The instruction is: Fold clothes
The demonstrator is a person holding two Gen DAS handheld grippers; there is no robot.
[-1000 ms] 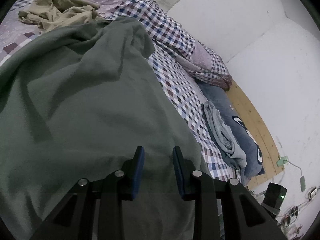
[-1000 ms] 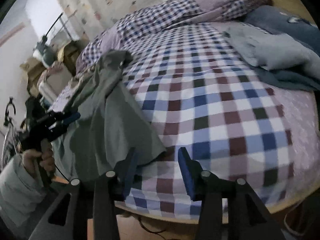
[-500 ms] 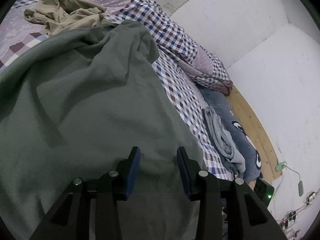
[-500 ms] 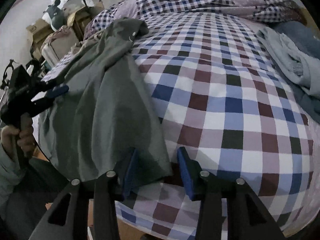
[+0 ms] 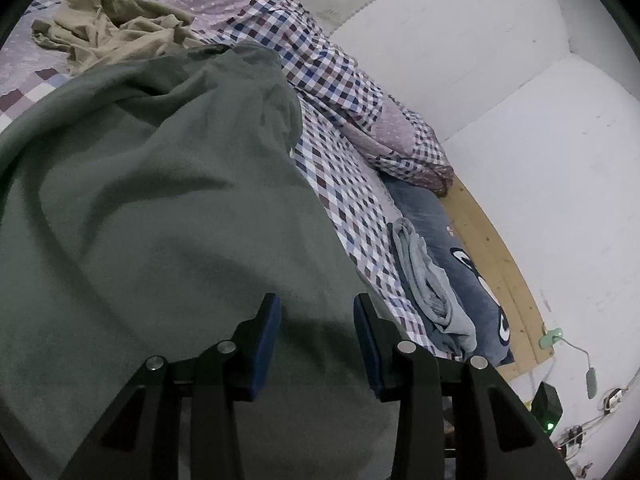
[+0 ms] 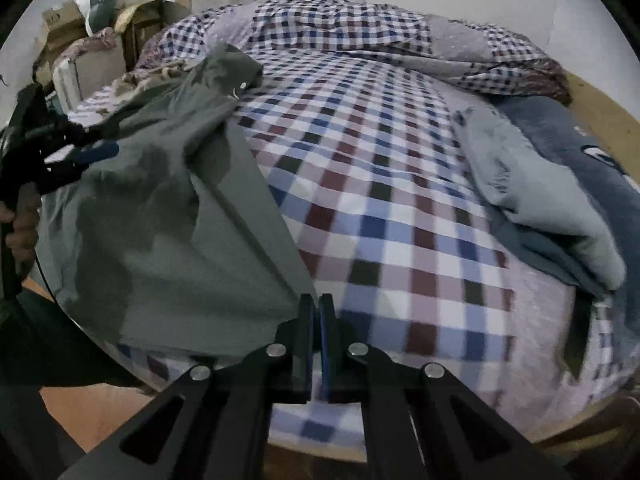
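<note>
So far the folding has barely begun: the large grey-green soft cotton garment (image 6: 168,216) lies spread and rumpled over the left half of the frame on the blue, maroon and white checked bedsheet (image 6: 380,208), with no crease laid in it. My right gripper (image 6: 316,312), at the bottom centre, has just been closing and its jaws now stand pinched together on the garment's near corner, which draws a taut ridge up toward the upper left. My left gripper (image 5: 316,320) hangs over the same cloth with its jaws partly apart, and whether they pinch any of it I cannot tell. A crumpled beige garment (image 5: 112,28) in the upper left waits untouched, while a pale grey folded cloth (image 6: 536,200) at the right edge looks already done. Hidden from me are the green garment's far hem and sleeves, buried in its own folds.
</note>
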